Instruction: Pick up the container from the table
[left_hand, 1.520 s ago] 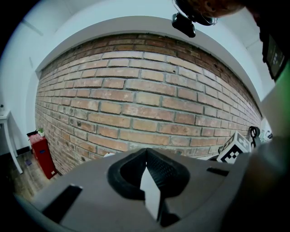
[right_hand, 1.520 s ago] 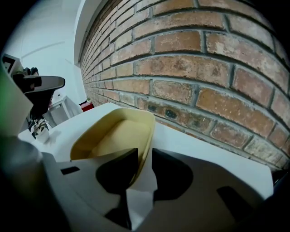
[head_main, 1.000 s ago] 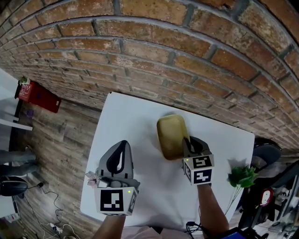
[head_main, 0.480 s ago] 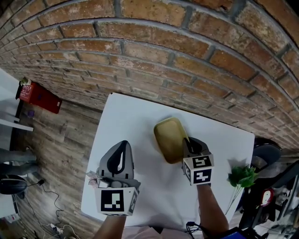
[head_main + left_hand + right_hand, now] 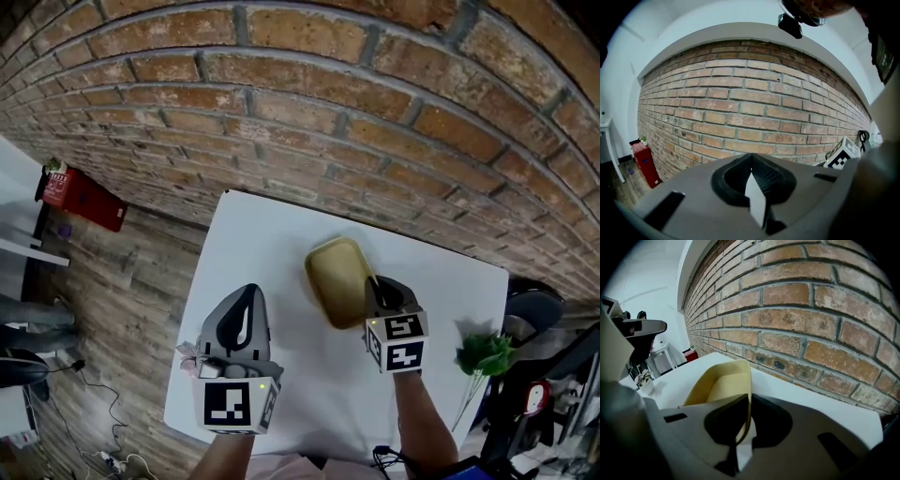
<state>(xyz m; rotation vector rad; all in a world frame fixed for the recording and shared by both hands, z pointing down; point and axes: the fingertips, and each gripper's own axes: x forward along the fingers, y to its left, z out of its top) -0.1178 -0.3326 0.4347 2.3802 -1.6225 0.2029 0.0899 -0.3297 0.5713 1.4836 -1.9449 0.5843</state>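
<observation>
A shallow yellow container (image 5: 336, 277) lies on the white table (image 5: 267, 234), a little right of the middle. My right gripper (image 5: 377, 283) is at its near right rim. In the right gripper view the container's thin wall (image 5: 723, 380) runs between the jaws of the right gripper (image 5: 745, 405), which are closing and pinch it. The far end of the container looks slightly raised. My left gripper (image 5: 247, 292) hangs over the table's near left part, apart from the container. In its own view the left gripper (image 5: 751, 159) has its jaws together with nothing held.
A brick wall (image 5: 309, 103) runs close behind the table. A green plant (image 5: 486, 356) and a dark chair (image 5: 534, 309) stand off the table's right edge. A red box (image 5: 80, 195) sits on the wooden floor at the left. A small pale object (image 5: 187, 358) lies beside the left gripper.
The container has shifted and turned slightly to the left while the right jaws drew in on its rim. The left gripper has stayed where it was.
</observation>
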